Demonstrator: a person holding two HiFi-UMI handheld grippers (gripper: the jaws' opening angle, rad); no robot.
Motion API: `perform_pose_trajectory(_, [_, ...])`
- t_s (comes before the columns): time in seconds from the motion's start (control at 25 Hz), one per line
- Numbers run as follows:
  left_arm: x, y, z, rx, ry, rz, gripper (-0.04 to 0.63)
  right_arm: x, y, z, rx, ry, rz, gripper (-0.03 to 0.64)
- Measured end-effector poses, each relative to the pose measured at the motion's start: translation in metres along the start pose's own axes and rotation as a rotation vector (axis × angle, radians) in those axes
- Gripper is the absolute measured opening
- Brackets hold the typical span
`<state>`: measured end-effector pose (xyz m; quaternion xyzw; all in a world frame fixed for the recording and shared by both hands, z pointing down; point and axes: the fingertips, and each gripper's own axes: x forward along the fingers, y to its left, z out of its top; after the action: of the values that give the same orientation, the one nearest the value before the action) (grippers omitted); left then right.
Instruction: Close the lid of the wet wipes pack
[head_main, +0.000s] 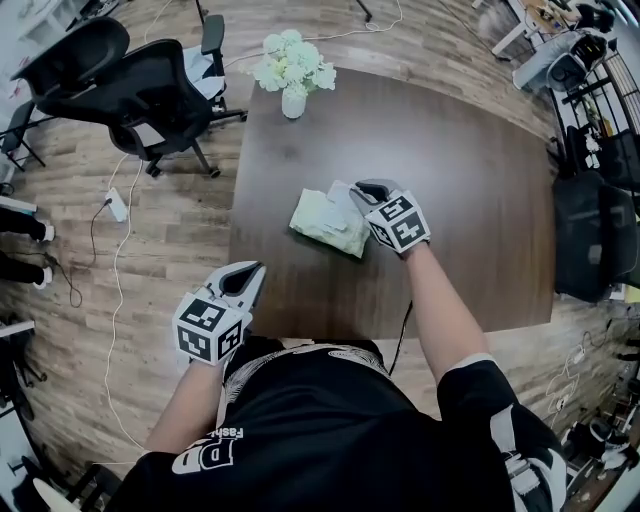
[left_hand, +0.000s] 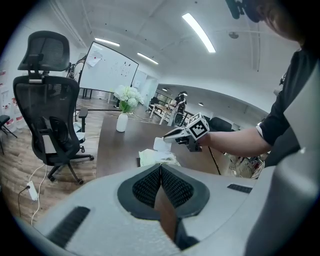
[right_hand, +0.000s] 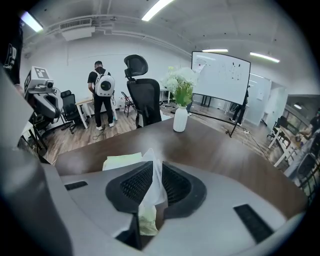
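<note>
Right gripper view shows the right gripper (right_hand: 151, 167) clamped on a white wipe (right_hand: 150, 156) rising from the pale green wet wipes pack (head_main: 325, 222). The left gripper (head_main: 256, 270), jaws together and empty, hangs at the surface's (head_main: 470, 220) near edge, apart from the pack.

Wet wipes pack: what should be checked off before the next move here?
1. The wet wipes pack lies on the table: ok.
2. The right tongs are shut on the white sheet above the pack: ok.
3. That sheet is the lid flap, not a wipe: cannot tell.
4. Lid closed: not ok, the sheet stands up off the pack.
5. The left tongs steady the pack: not ok; shut, empty, at the near table edge.
6. The vase is away from the pack: ok.
</note>
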<state>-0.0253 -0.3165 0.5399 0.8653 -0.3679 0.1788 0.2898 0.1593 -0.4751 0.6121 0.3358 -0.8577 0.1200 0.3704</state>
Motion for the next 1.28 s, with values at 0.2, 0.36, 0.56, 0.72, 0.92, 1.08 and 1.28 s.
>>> perform_pose_trajectory(0.2, [-0.002,-0.006,0.004,0.030,-0.003,-0.030,0.020,-0.012,0.016,0.004,-0.003,-0.002,0.007,0.056])
perform_pose_trajectory(0.36, [-0.004,-0.008,0.005,0.050,-0.006,-0.049,0.020,-0.018,0.029,0.003,-0.008,0.002,0.008,0.045])
perform_pose_trajectory(0.56, [-0.006,-0.012,0.003,0.061,-0.009,-0.062,0.020,-0.024,0.042,-0.001,0.008,-0.007,0.012,0.041])
perform_pose_trajectory(0.72, [-0.009,-0.015,0.003,0.068,-0.010,-0.071,0.020,-0.026,0.052,-0.004,0.002,0.002,0.014,0.040])
perform_pose_trajectory(0.92, [-0.010,-0.015,0.001,0.070,-0.013,-0.072,0.020,-0.023,0.068,-0.011,-0.038,0.027,0.021,0.040])
perform_pose_trajectory(1.08, [-0.010,-0.018,0.002,0.070,-0.017,-0.073,0.020,-0.022,0.078,-0.014,-0.088,0.049,0.023,0.041])
perform_pose_trajectory(1.28, [-0.011,-0.018,0.000,0.068,-0.016,-0.071,0.020,-0.016,0.086,-0.021,-0.130,0.077,0.024,0.043])
